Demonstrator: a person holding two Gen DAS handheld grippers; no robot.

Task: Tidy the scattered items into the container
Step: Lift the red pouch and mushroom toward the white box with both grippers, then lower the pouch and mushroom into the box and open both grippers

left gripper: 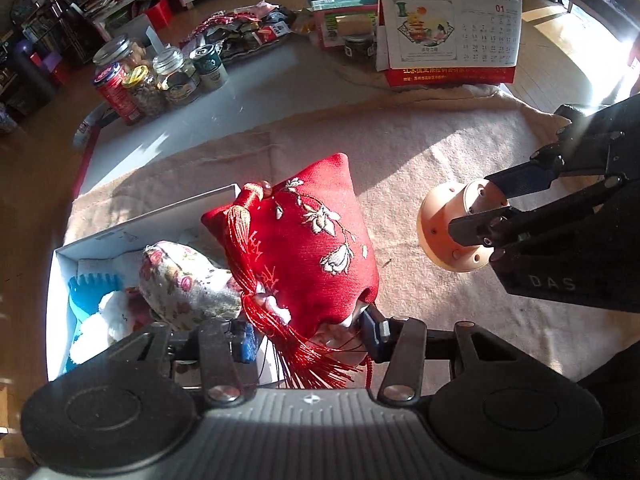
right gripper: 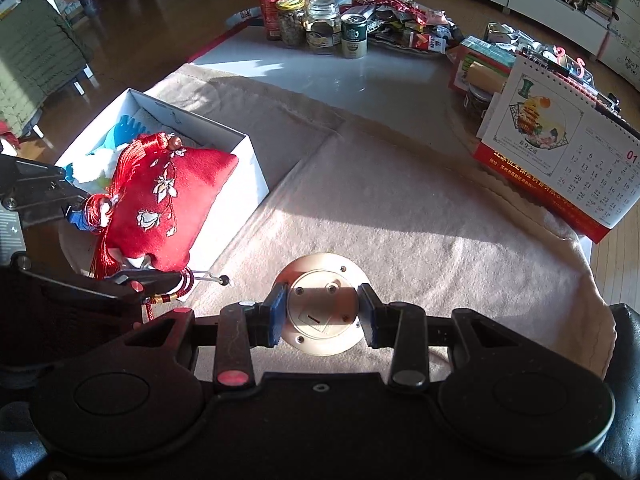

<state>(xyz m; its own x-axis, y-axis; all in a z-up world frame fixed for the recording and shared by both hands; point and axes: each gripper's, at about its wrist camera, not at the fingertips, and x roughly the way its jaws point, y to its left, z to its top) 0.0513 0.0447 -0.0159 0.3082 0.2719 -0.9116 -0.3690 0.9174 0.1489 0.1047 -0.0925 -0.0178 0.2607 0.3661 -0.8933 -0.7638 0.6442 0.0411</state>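
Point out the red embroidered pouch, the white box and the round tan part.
red embroidered pouch (left gripper: 316, 248): left wrist view, middle of its embroidered face.
white box (right gripper: 192, 118): right wrist view, top edge of its far wall.
round tan part (right gripper: 322, 308): right wrist view, its flat top face.

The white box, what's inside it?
In the white box: a flowered pouch, a blue toothed thing and something white and fluffy. The red pouch covers the rest.
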